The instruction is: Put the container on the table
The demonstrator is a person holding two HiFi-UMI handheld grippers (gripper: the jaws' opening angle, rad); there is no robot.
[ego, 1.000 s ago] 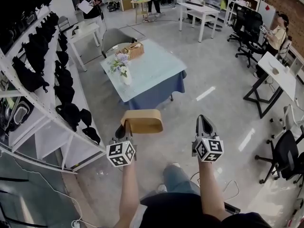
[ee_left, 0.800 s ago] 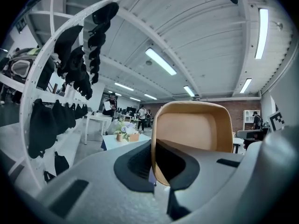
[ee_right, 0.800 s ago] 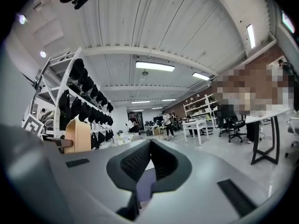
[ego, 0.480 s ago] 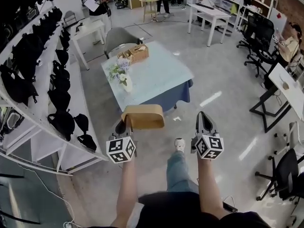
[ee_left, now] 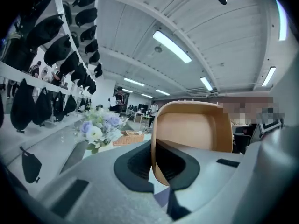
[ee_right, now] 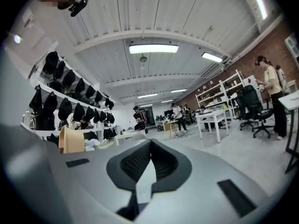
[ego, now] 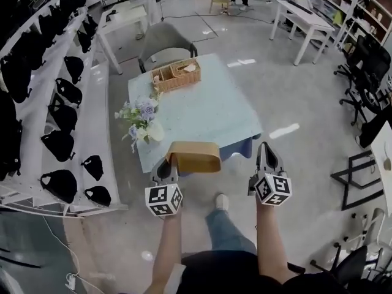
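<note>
While the left gripper pinches one wall of the tan container, the container hangs above the near edge of the table, not resting on it. The right gripper is pressed together, empty. Lowering and release apparently remain.

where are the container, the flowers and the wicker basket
container [ego: 195, 159]: head view, on its tan side wall
flowers [ego: 145, 109]: head view, on the purple blooms
wicker basket [ego: 179, 83]: head view, on its near wall

No legible text, no brands or numbers, no readable signs anywhere in view
</note>
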